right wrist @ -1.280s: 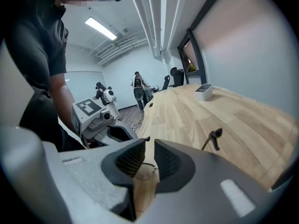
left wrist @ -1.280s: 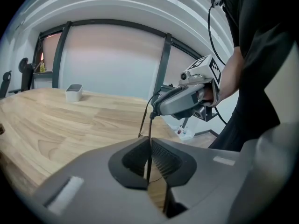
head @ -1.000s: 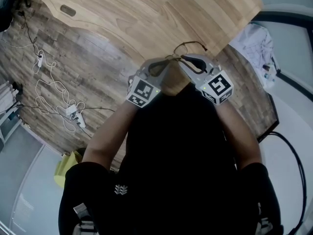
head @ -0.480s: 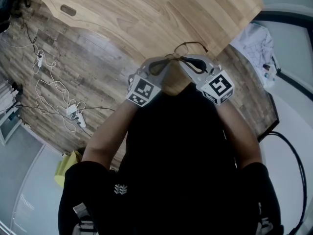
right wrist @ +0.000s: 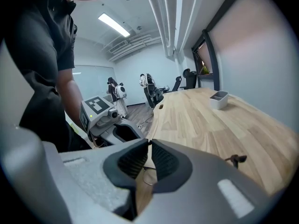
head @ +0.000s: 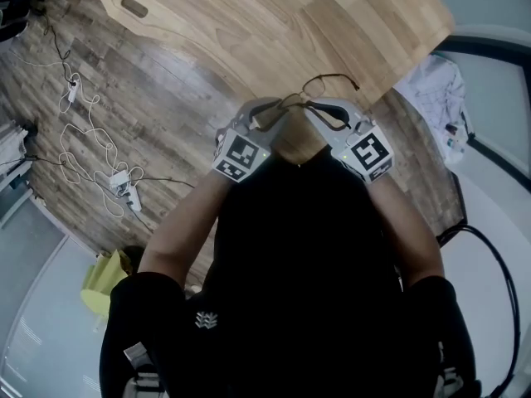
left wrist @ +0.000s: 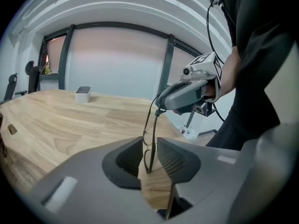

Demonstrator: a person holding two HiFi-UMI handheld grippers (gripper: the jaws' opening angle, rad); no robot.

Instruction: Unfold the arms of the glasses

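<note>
Plainly the glasses (left wrist: pixel 150 129) are a light, thin wire frame: springy, easily bent, with lenses that would slip and smear. They hang in the air over the near edge of the bench (head: pixel 249 23). The right tongs (right wrist: pixel 149 142) are pinched shut on one end of them. The left tongs (left wrist: pixel 149 148) have just been opening, pads apart, with the frame loose between them. The safest hold looks to be on an arm near its hinge, never on a lens.

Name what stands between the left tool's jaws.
The glasses, shown in the left gripper view; the left tool has just been opening, jaws apart around them.
</note>
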